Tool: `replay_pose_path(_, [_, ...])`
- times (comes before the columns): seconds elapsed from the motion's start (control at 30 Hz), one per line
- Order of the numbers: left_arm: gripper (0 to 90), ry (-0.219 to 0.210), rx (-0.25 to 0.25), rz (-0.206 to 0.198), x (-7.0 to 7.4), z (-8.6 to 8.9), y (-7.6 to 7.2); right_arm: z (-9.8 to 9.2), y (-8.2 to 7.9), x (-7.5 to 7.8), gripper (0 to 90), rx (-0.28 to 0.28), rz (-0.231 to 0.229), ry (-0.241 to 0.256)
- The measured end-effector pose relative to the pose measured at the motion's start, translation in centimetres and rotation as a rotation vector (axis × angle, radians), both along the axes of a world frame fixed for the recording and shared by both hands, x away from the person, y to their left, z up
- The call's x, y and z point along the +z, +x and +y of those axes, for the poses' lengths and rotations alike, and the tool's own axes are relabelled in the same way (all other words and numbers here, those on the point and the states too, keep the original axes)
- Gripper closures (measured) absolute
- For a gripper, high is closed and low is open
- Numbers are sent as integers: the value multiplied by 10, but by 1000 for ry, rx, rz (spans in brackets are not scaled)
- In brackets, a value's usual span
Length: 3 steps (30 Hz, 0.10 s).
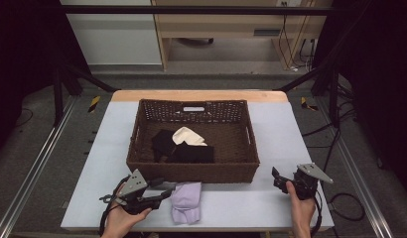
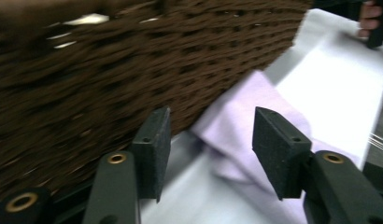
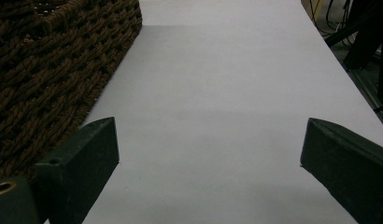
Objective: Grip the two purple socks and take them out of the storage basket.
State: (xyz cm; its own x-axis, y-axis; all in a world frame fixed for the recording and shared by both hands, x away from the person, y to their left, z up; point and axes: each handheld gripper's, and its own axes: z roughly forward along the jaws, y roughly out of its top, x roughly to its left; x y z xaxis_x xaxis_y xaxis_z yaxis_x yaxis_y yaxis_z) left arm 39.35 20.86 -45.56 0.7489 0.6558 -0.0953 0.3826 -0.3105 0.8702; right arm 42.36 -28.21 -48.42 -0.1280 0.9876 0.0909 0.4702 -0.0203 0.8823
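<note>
A folded lilac cloth (image 1: 186,202) lies on the white table (image 1: 241,203), just in front of a brown wicker basket (image 1: 191,172). My left gripper (image 1: 168,191) is open right beside the cloth's left edge, pointing at it. In the left gripper view the lilac cloth (image 2: 236,126) lies between and just beyond the open jaws of the left gripper (image 2: 210,140), with the basket wall (image 2: 101,70) close behind. My right gripper (image 1: 276,177) is held open near the basket's front right corner. The right gripper (image 3: 210,144) has nothing but bare table between its jaws.
Inside the basket lie black cloths (image 1: 184,148) and a cream cloth (image 1: 187,135). The basket's side (image 3: 49,60) runs along the left of the right gripper view. The table's right edge (image 1: 318,168) is close to the right hand. Cables and frame legs surround the table.
</note>
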Motion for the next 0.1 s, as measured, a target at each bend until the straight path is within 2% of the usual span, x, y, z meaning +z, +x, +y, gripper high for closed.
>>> replay_pose_path(0.1, [446,7,31,-8,-2,10,-1,0,0,0,46,0,0,-4])
